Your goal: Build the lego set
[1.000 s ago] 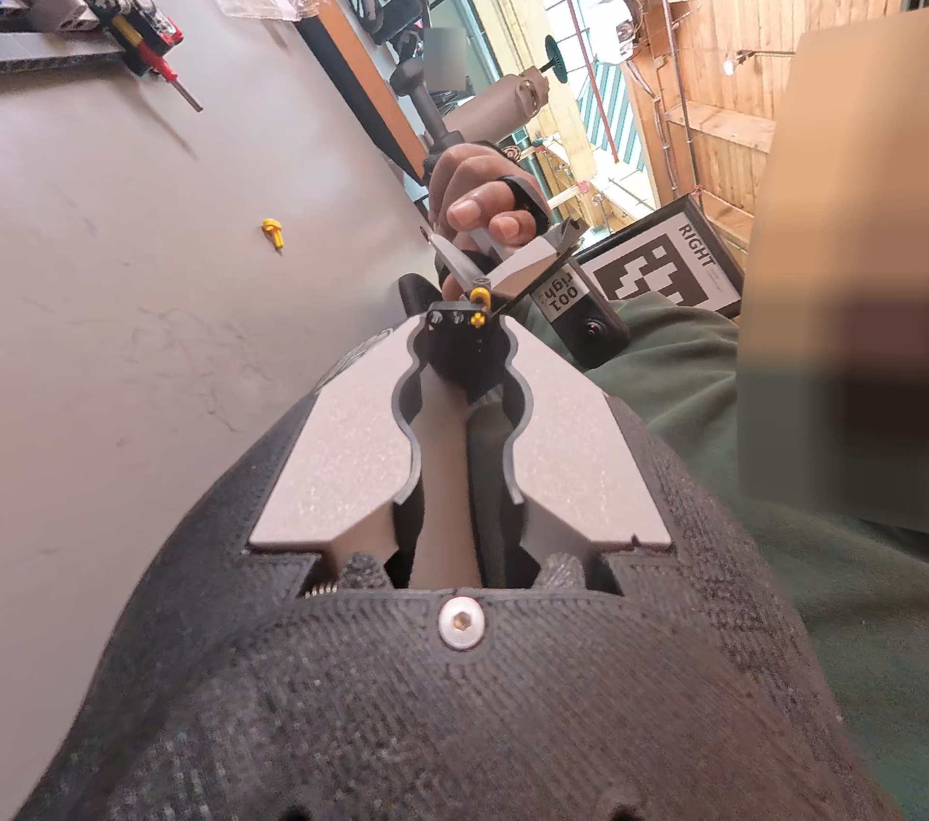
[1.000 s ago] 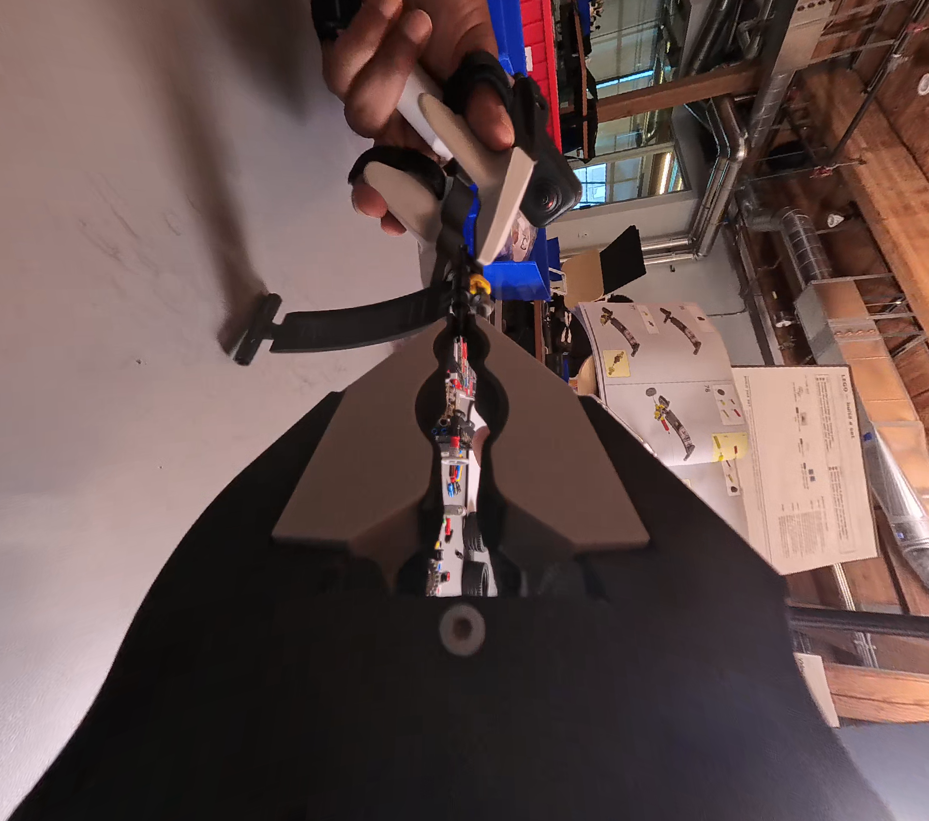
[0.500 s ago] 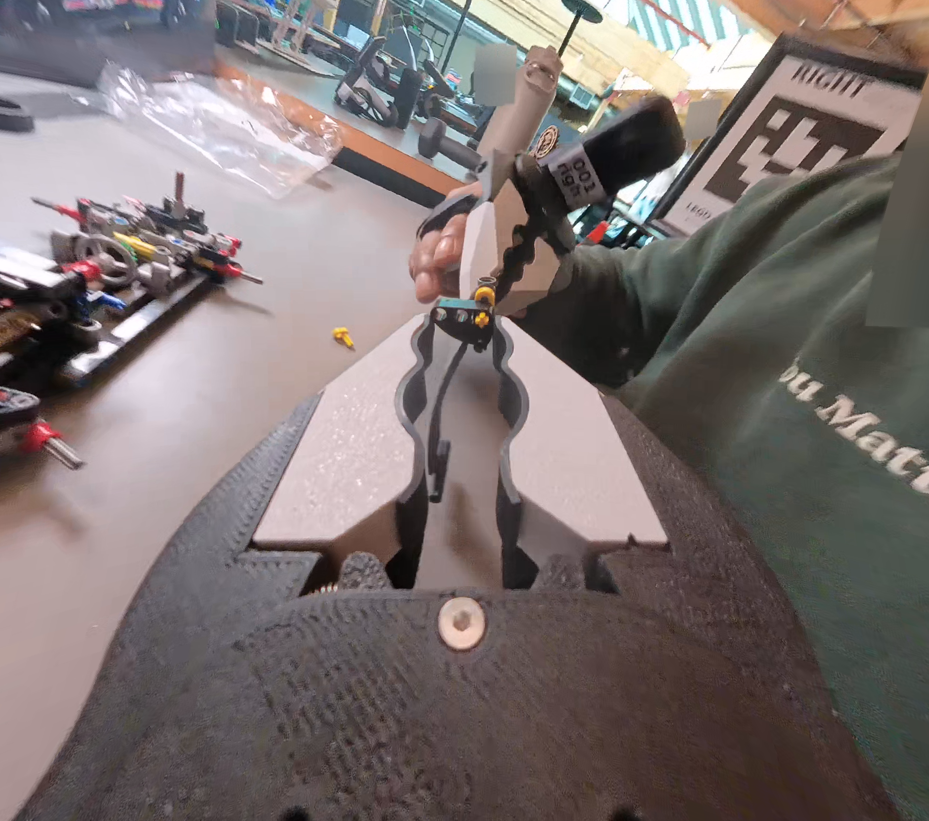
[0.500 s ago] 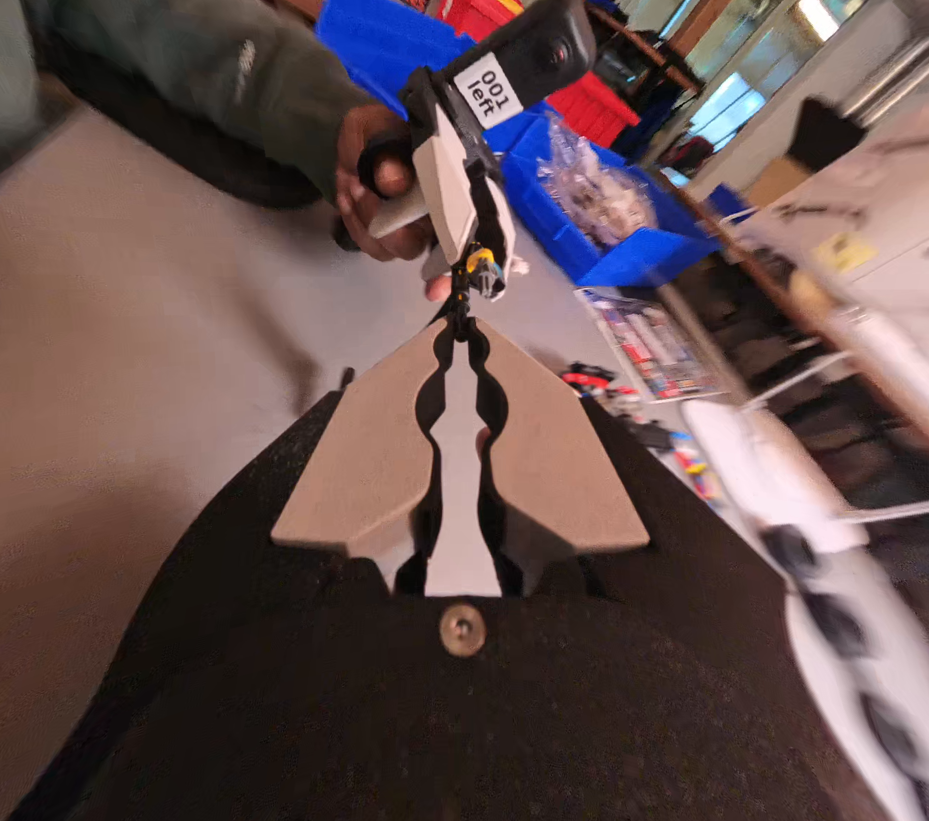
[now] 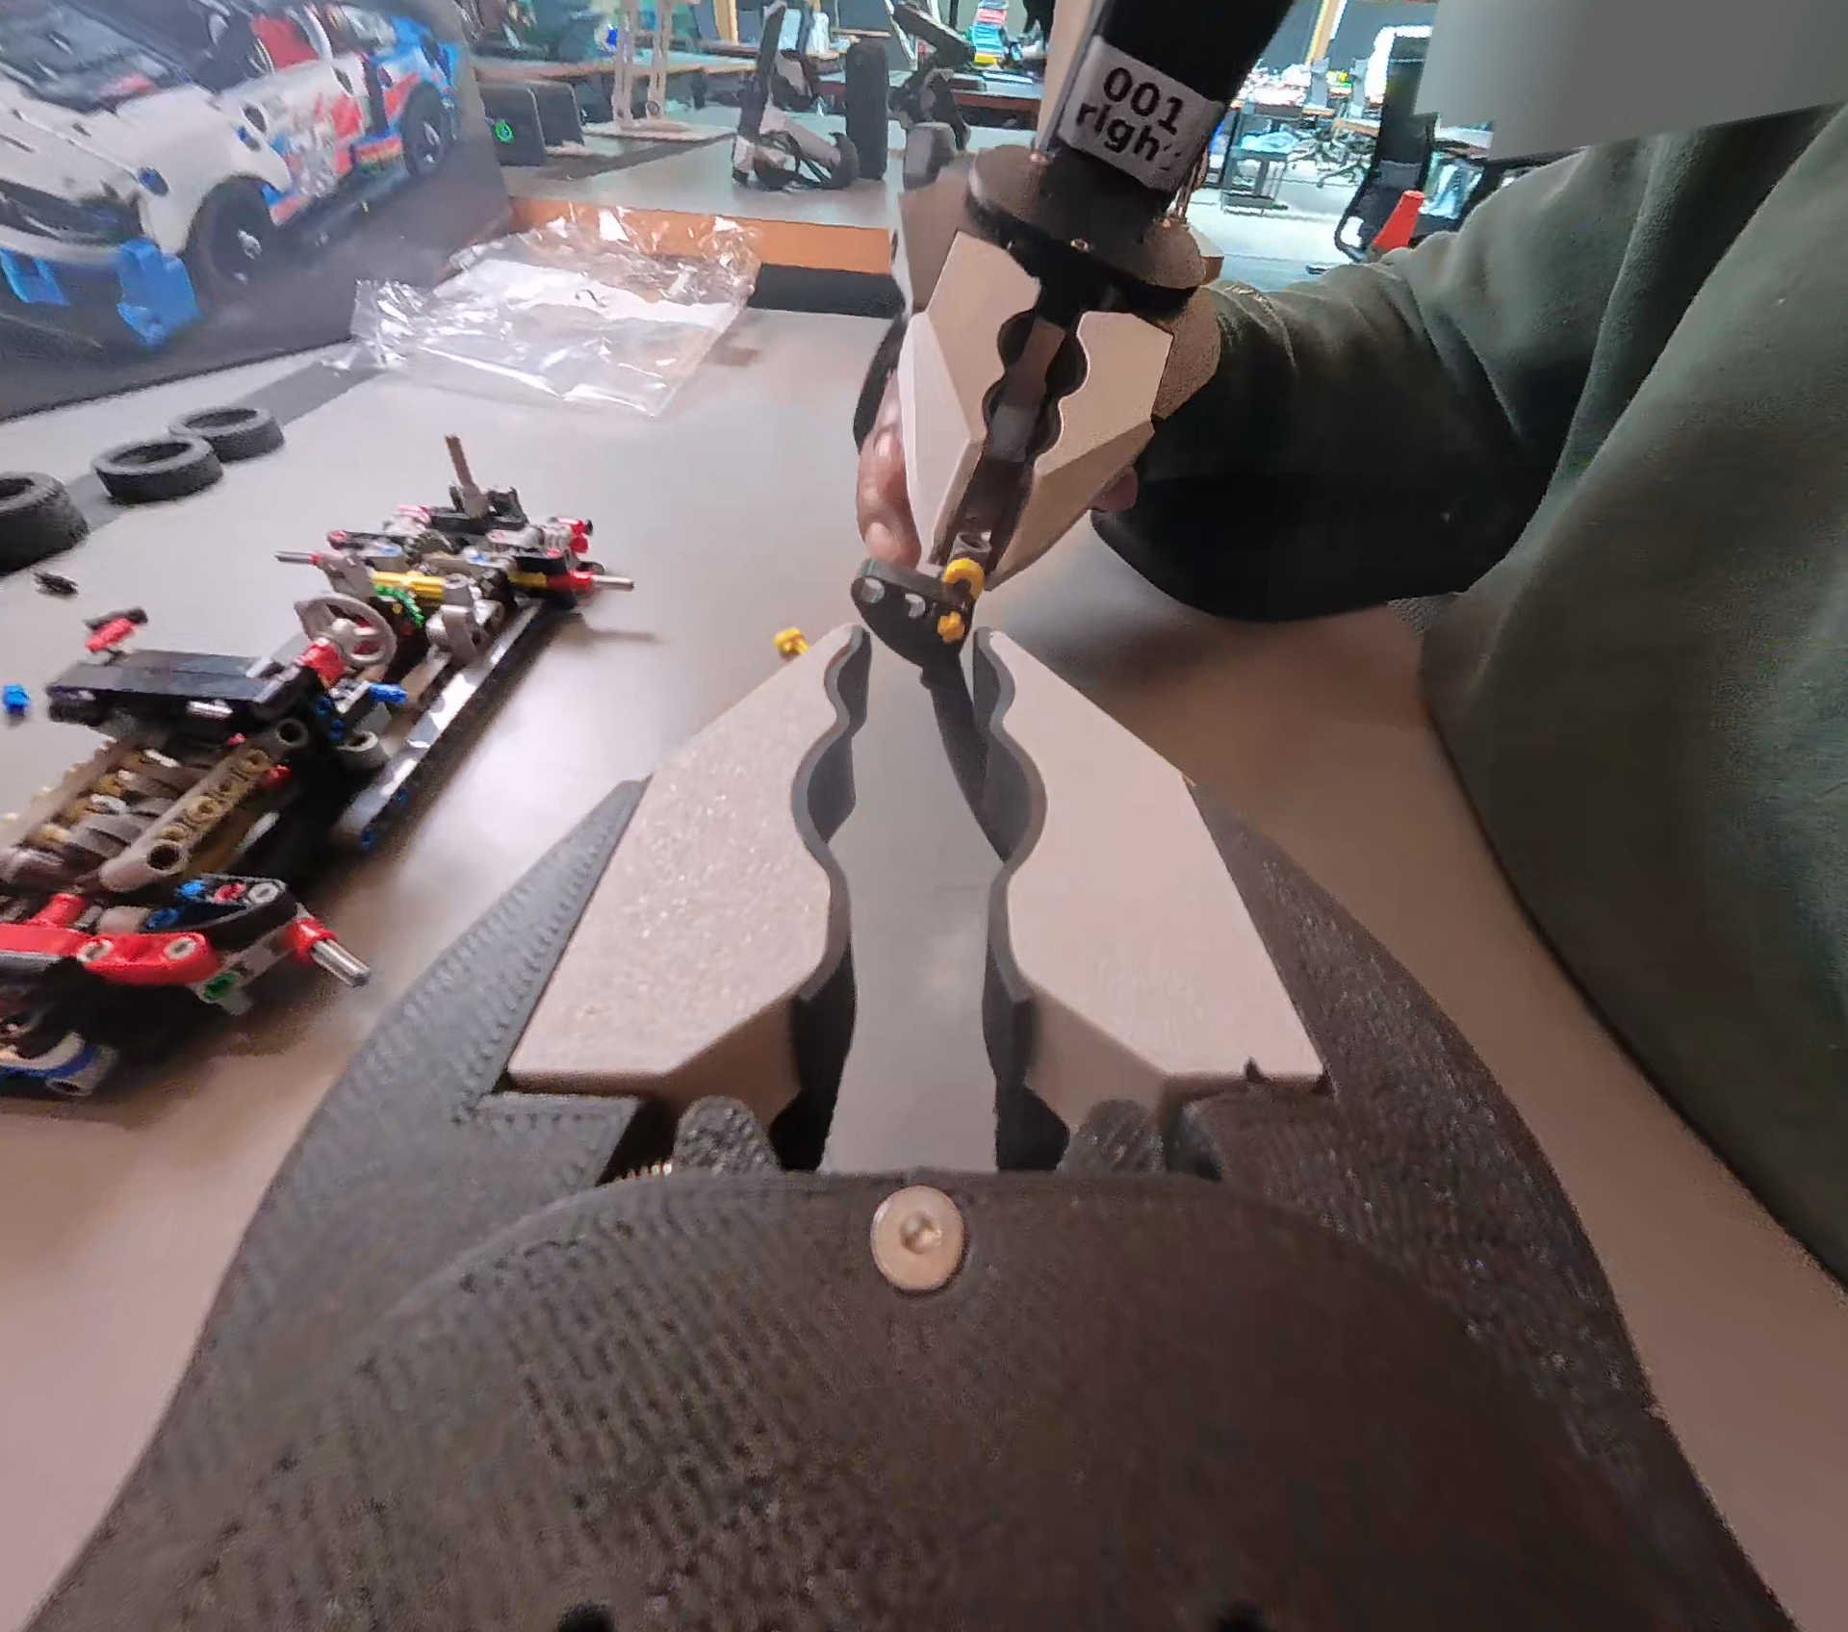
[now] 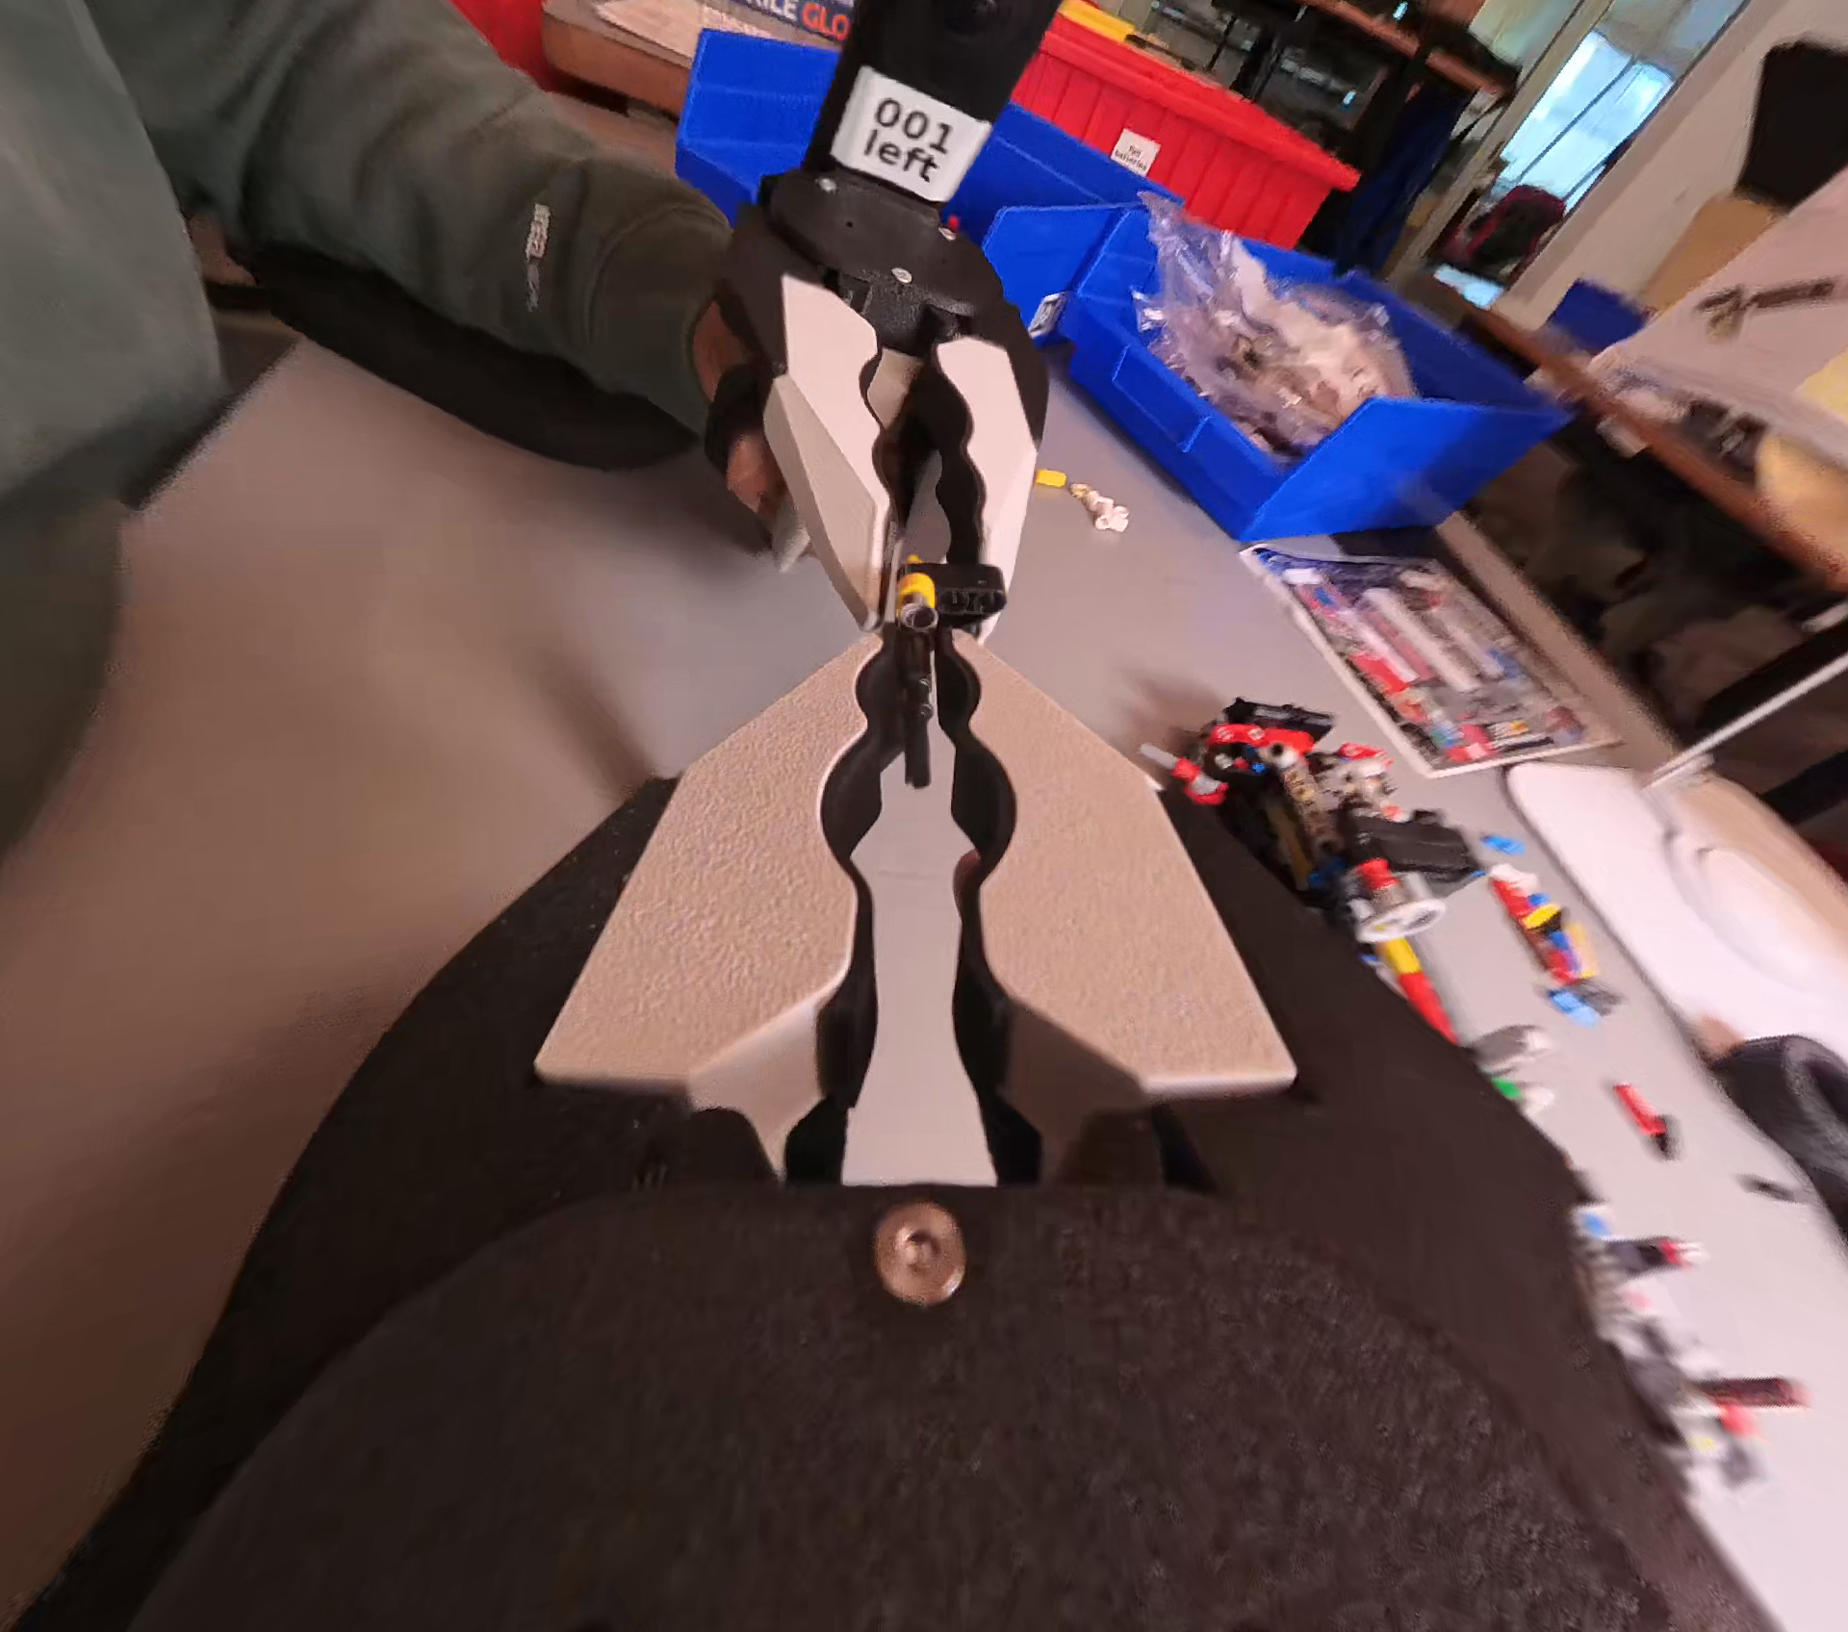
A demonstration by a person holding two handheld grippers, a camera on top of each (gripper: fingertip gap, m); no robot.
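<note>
My left gripper [image 5: 915,639] is shut on a long black curved beam [image 5: 905,596], held above the grey table [image 5: 700,504]. The beam's holed end sticks out past the tips and the rest runs back between the fingers. My right gripper [image 6: 915,644] meets it tip to tip and is shut on a small yellow and grey pin [image 6: 915,592] seated at the beam's end [image 6: 965,586]. The right gripper [image 5: 965,554] comes down from above in the left wrist view, the left gripper [image 6: 940,614] likewise in the right wrist view. The half-built car chassis [image 5: 300,734] lies left of the grippers.
A loose yellow pin [image 5: 790,641] lies on the table just beyond my left fingertips. Black tyres [image 5: 155,469], a clear plastic bag [image 5: 560,314] and the set's box [image 5: 200,84] stand at the far left. Blue bins [image 6: 1300,404], a booklet [image 6: 1430,664] and loose pieces [image 6: 1560,954] lie to the right. Both grippers' tips are close together, under 4 cm apart.
Both grippers have rolled from a sideways pose to level, staying tip to tip on the beam and pin. The table and chassis have swung into view below them.
</note>
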